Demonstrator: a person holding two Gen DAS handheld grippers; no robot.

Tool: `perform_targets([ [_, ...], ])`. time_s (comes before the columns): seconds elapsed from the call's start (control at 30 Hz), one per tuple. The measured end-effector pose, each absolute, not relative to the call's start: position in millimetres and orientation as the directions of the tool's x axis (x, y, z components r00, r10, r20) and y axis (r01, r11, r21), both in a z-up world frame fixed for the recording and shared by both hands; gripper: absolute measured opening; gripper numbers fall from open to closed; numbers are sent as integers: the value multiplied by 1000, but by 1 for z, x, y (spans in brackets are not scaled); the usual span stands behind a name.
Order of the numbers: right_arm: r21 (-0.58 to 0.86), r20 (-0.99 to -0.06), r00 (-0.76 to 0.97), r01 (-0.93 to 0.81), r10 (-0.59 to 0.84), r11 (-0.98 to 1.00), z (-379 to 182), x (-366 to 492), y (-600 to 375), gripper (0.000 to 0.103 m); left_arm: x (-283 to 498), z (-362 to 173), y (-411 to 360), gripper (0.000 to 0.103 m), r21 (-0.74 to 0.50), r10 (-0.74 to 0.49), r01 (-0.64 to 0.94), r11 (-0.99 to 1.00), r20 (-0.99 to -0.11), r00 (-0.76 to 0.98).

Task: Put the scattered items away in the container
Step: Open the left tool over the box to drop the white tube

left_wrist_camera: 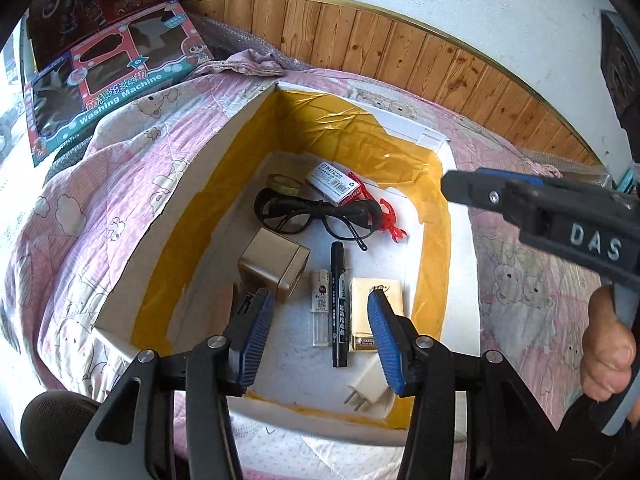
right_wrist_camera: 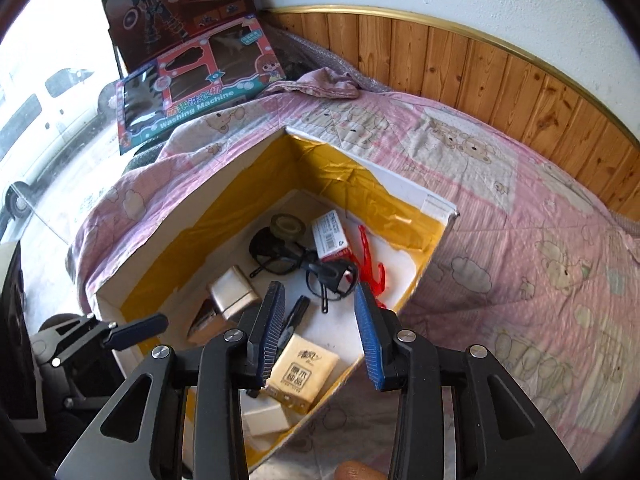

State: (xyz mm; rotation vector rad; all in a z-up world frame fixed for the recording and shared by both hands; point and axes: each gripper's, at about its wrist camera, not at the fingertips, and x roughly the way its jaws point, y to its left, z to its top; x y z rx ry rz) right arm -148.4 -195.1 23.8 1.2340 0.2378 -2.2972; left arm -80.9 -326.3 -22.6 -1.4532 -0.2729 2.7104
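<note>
Both grippers hang over the box (left_wrist_camera: 120, 312), jaws apart, nothing held: left gripper (left_wrist_camera: 320, 340) above the near end, right gripper (right_wrist_camera: 320, 332) above the near-right corner; in the left view the right one sits past the box's right wall, fingers together or apart I can't tell from that angle. Box is white outside, yellow tape lining the inner walls, open top, resting on a pink quilt (right_wrist_camera: 520, 260); far wall stands taller than the near and right edges. All items visible lie inside the box. Marker (left_wrist_camera: 338, 304) lies long axis running near-to-far, cap at the far end, between a thin white tube (left_wrist_camera: 320, 308) on its left and a tissue pack (left_wrist_camera: 374, 312) on its right, all three nearly parallel and just beside each other. Plug (left_wrist_camera: 366, 390) at the near edge, prongs pointing near-left. Gold cube (left_wrist_camera: 274, 268) sits by the left wall. Glasses (left_wrist_camera: 316, 216) lie crosswise mid-box, arms unfolded, one arm toward the marker cap. Behind them: tape roll (left_wrist_camera: 284, 184), a small white-and-red carton (left_wrist_camera: 336, 184), a red plastic piece (left_wrist_camera: 390, 216) by the right side. Floor between marker and cube is bare. Toy boxes (right_wrist_camera: 192, 80) lean at the quilt's far-left; wood panelling (right_wrist_camera: 480, 64) runs along the wall.
</note>
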Motion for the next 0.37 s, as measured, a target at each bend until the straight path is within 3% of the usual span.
perform_targets([
  [0.37, 126, -806, -437, 534, -400, -836, 37, -80, -163, 38, -32, 11, -301, 51, -132, 113, -9, -991, -808, -578],
])
